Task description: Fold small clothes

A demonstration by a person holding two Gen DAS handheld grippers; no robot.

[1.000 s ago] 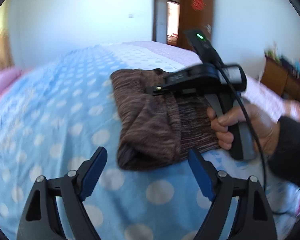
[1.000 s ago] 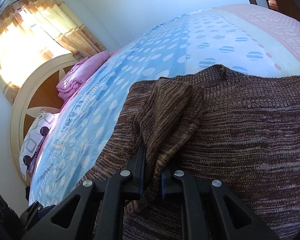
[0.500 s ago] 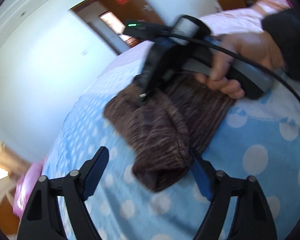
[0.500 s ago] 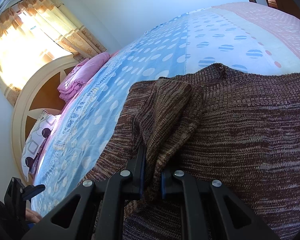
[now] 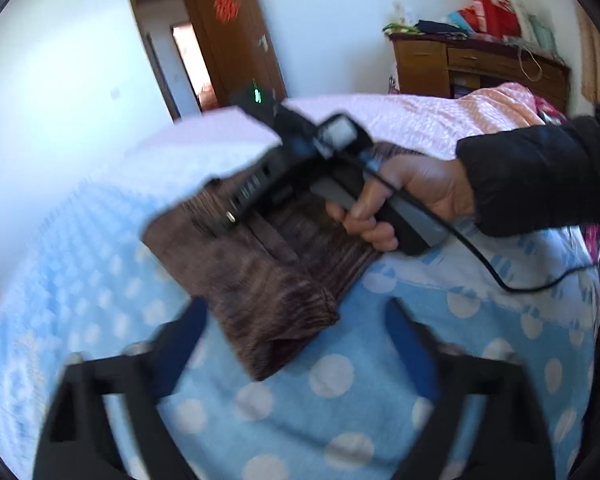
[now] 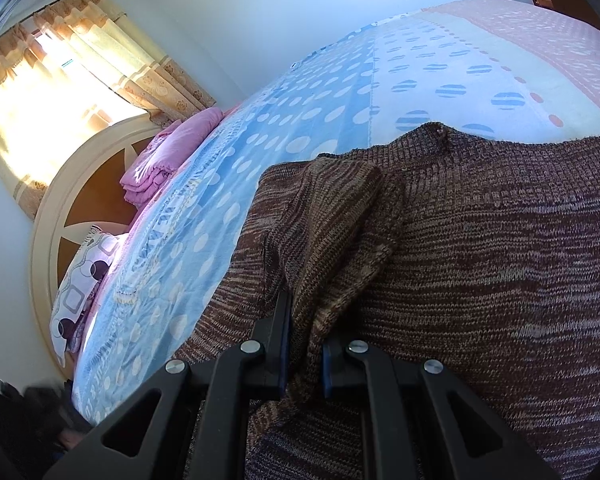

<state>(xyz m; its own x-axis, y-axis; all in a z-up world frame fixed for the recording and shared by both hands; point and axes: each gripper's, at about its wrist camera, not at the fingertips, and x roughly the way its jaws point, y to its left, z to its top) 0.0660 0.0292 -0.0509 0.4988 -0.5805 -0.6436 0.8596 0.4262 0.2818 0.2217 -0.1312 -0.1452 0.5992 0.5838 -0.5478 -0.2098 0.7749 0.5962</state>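
A brown knitted sweater (image 5: 268,280) lies partly folded on a blue bedspread (image 5: 340,420) with white dots, one folded edge reaching down toward the left wrist camera. The left gripper (image 5: 296,320) hangs over the bedspread with its jaws spread wide — they have just been opening further — and the near end of the sweater sits between the blue fingertips (image 5: 400,320) without either pad pressing on it. That view is blurred.

The right gripper (image 6: 304,344) is pressed together on a raised fold of the sweater (image 6: 480,260), the knit bunched up between its pads. In the left wrist view a hand (image 5: 412,200) in a dark sleeve (image 5: 540,176) grips the handle of that gripper, a black cable (image 5: 480,256) trailing from it across the bed. Beyond the sweater stand a wooden door (image 5: 236,40) and a wooden cabinet (image 5: 480,68); the right wrist view shows a pink folded blanket (image 6: 168,160) near a round headboard (image 6: 60,216) and sunlit curtains (image 6: 80,72)
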